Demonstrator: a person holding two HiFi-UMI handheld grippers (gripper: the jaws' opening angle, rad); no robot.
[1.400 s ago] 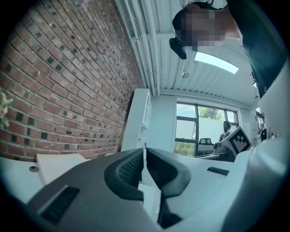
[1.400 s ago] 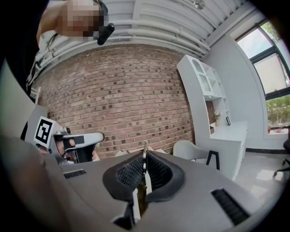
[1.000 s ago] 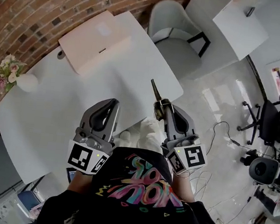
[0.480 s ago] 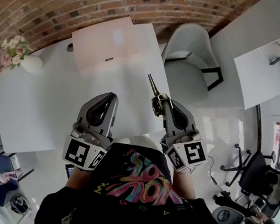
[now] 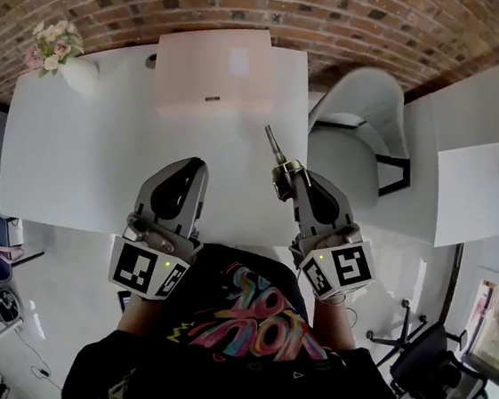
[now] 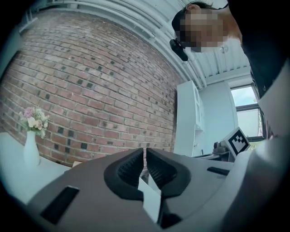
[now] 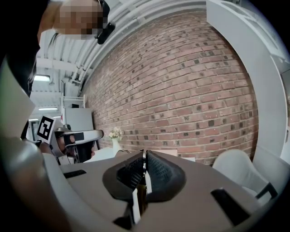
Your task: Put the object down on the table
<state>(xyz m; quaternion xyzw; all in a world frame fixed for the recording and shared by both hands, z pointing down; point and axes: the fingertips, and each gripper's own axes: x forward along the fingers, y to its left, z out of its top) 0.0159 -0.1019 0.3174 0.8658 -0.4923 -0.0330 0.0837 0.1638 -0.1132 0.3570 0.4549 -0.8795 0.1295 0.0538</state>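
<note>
Slender brass-and-grey pointed tool (image 5: 276, 149) sticks up and forward from the right gripper (image 5: 285, 178). The jaws are clamped tight on its lower end, and the right gripper view shows its brownish shaft pinched between the pads. It looks light, stiff and smooth, and it would probably roll, so a low hold on the shaft suits it. The left gripper (image 5: 190, 166) is closed on nothing. Beneath both spreads the white rectangular table (image 5: 83, 166), with the tool held above its right-hand part. Farther off lies a pale pink flat box (image 5: 212, 74).

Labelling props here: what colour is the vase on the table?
White vase, with pink and cream flowers; clearest in the head view.
</note>
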